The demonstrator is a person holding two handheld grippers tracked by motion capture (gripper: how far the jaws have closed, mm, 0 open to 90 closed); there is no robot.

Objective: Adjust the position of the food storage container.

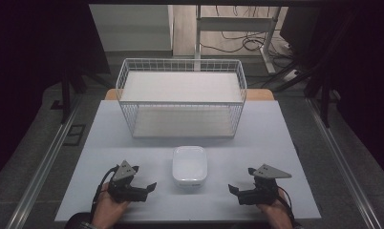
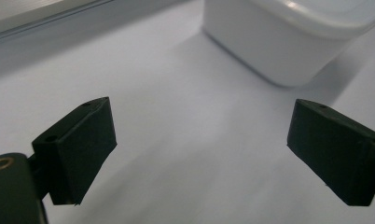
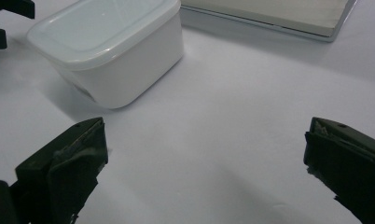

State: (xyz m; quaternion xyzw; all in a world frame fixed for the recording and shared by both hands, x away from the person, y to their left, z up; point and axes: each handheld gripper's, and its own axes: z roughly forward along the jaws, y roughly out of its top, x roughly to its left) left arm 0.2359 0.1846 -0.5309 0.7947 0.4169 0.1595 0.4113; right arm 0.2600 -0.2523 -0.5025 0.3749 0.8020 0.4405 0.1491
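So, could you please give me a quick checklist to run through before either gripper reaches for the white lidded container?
1. Left gripper open, nothing between its jaws: ok.
2. Right gripper open, nothing between its jaws: ok.
3. White container upright on the table, between the grippers: ok.
4. Lid on the container: ok; whether it is snapped tight: cannot tell.
5. Wire basket apart from the container: ok.
6. Container contents: cannot tell.
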